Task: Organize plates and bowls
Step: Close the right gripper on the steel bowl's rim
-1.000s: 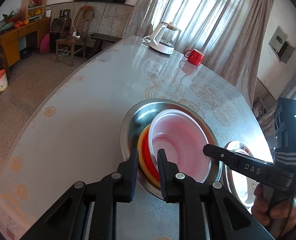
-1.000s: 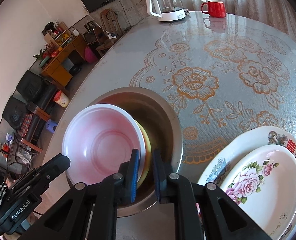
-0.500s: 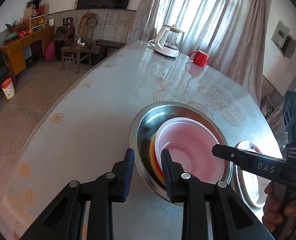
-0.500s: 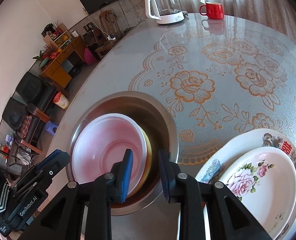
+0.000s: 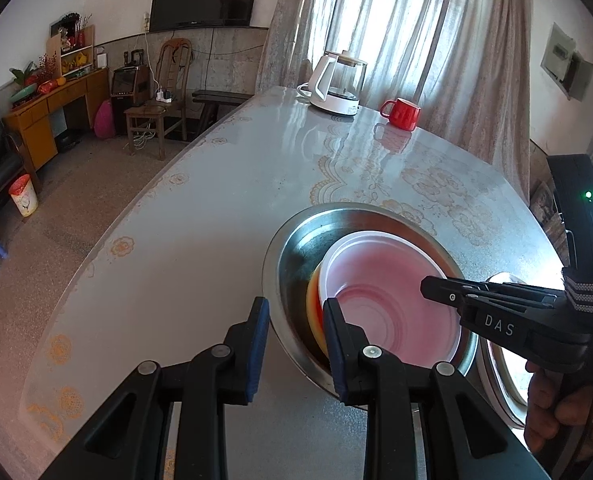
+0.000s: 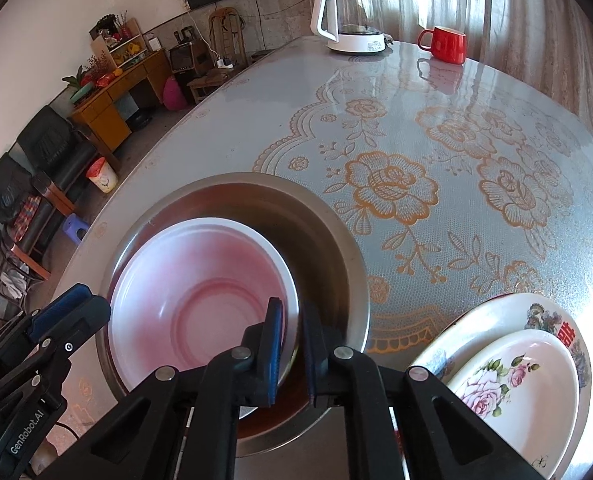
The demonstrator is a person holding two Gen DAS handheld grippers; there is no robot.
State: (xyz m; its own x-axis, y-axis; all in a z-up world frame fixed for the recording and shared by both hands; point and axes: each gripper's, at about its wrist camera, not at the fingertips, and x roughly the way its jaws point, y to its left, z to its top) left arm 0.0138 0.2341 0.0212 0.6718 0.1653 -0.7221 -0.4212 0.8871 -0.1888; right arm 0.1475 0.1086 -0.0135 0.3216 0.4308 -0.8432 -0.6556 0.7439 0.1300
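Observation:
A white bowl (image 5: 376, 280) (image 6: 200, 292) with a pinkish inside lies on top of an orange bowl (image 5: 311, 300) inside a steel basin (image 5: 296, 248) (image 6: 328, 248). My right gripper (image 6: 291, 304) (image 5: 424, 285) is shut on the white bowl's near rim, one finger inside and one outside. My left gripper (image 5: 296, 302) (image 6: 68, 300) stands open at the basin's left side. The basin's rim lies between its fingers, and the pads do not press on it.
Two flowered plates (image 6: 516, 380) are stacked right of the basin, the smaller on the larger (image 6: 536, 308). A kettle (image 5: 336, 84) and a red mug (image 5: 402, 114) stand at the far end of the table. The table's edge runs along the left. A hand (image 5: 552, 412) holds the right gripper.
My left gripper let go of the coloured bowls' rim and drew back to the basin's edge. The bowl stack sank into the basin. My right gripper opened, then shut again on the white bowl's rim.

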